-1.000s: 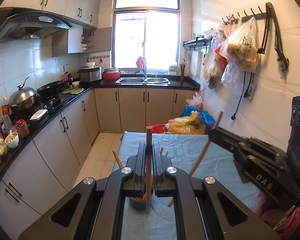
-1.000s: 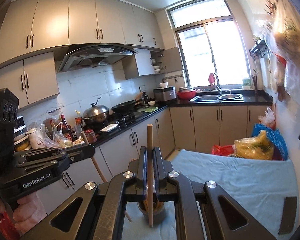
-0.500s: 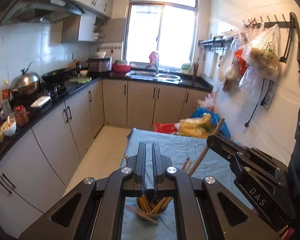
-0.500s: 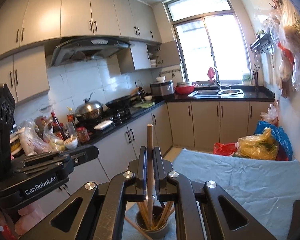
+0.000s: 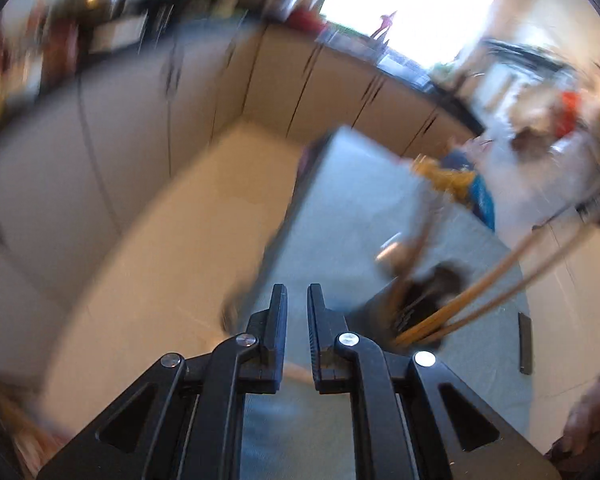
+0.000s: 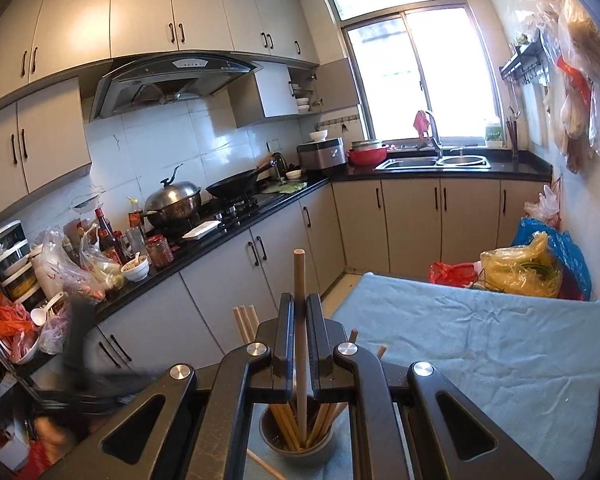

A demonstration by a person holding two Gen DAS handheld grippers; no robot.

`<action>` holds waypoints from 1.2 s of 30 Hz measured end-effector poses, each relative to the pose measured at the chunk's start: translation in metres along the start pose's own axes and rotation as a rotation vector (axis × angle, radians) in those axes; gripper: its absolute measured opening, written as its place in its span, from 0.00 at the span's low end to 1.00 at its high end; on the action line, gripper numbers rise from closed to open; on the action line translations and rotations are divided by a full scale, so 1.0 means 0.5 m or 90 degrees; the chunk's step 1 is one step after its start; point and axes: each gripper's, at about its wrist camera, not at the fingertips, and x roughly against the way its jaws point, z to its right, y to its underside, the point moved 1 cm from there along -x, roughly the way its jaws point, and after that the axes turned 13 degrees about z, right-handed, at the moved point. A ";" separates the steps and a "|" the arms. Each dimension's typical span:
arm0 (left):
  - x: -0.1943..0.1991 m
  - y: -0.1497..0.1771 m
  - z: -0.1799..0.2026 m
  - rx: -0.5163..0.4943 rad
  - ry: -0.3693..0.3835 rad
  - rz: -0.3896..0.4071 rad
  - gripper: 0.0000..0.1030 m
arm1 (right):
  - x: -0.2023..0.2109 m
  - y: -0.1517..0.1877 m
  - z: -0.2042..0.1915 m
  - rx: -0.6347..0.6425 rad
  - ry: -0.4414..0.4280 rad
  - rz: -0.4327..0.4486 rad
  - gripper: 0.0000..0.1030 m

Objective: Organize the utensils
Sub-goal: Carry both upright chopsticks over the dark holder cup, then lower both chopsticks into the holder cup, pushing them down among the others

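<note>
Our right gripper [image 6: 298,322] pinches one upright chopstick [image 6: 300,280], its lower end inside the cup [image 6: 300,446] at 6 o'clock. Our left gripper [image 5: 297,308], which held a chopstick a second ago, is now empty, its jaws just parted to a narrow gap; that stick has joined the cup, roughly seven standing there. One loose chopstick [image 6: 266,467] lies on the blue cloth [image 6: 480,340].
</note>
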 end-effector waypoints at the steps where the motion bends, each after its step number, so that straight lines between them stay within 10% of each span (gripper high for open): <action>1: -0.015 0.012 -0.031 0.027 -0.005 -0.019 0.09 | 0.000 0.003 0.001 -0.002 -0.001 -0.004 0.07; 22: -0.146 0.099 -0.288 0.468 0.007 -0.065 0.23 | 0.002 0.030 -0.019 0.005 -0.012 -0.017 0.07; 36: -0.175 0.096 -0.256 0.450 0.041 -0.034 0.06 | -0.004 0.037 -0.010 -0.003 -0.009 -0.022 0.07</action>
